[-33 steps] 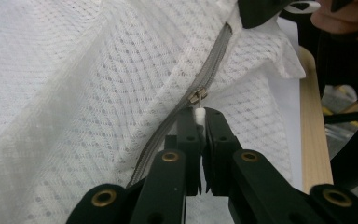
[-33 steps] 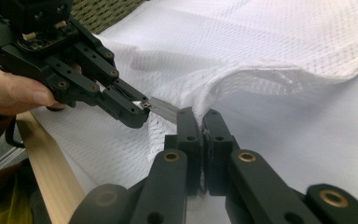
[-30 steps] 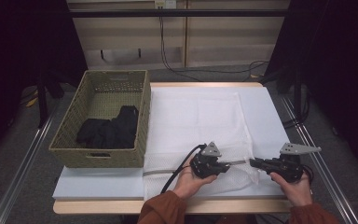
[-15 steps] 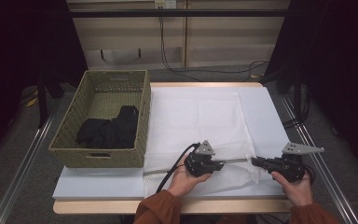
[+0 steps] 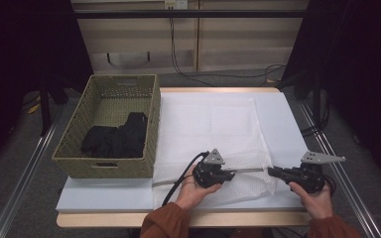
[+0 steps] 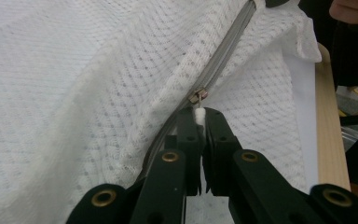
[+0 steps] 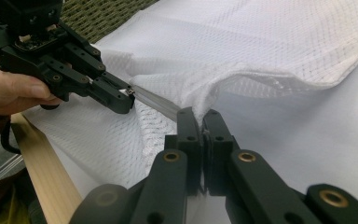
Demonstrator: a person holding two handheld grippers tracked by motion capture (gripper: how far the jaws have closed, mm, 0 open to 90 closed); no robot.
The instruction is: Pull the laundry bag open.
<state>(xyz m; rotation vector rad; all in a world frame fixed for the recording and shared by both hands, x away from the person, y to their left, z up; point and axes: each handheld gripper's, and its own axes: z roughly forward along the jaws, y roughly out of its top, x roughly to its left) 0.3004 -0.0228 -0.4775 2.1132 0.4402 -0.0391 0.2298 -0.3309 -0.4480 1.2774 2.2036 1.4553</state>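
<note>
basket (image 5: 106, 126) up top; l gripper (image 6: 199, 116) cam: zip pull (image 6: 199, 115).

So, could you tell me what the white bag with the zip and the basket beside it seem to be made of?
The white bag looks like soft synthetic mesh: an open diamond weave, slightly see-through, matte. Its zip has grey fabric tape and a small metal-looking slider. The basket appears woven from olive-tan fibre, perhaps paper rope or seagrass.

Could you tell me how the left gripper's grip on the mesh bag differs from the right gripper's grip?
The left gripper pinches the small white zipper pull partway along the grey zipper; the right gripper clamps the mesh bag at the zipper's end, by its corner. In the high view, the left gripper sits near the bag's middle, the right gripper at its edge. Both are shut, holding the zipper line taut.
</note>
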